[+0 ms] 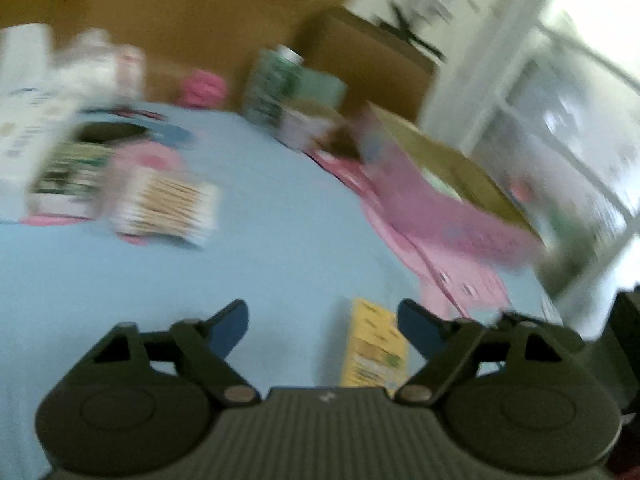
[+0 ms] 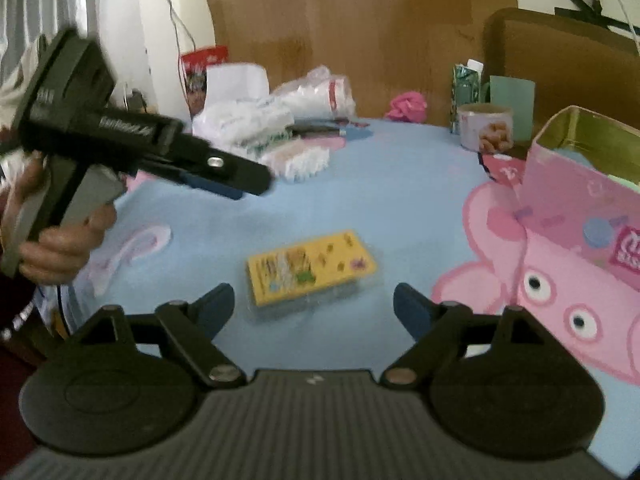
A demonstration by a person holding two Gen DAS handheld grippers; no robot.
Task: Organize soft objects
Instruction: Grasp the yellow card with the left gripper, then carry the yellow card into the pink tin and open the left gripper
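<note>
Right wrist view: yellow packet (image 2: 312, 267) lies flat on the blue bedsheet (image 2: 400, 208), ahead of both grippers

Left of the packet, the left gripper (image 2: 240, 184) hovers, its jaws spread and empty in its own view; the right gripper (image 2: 314, 304), nearer, frames the packet between wide-open jaws, the packet's long axis running crosswise; right of the packet stands the pink box (image 2: 580, 208), a likely destination

A light-blue cartoon-pig sheet (image 2: 360, 200) covers the surface; a brown headboard (image 2: 340, 28) stands behind it.
</note>
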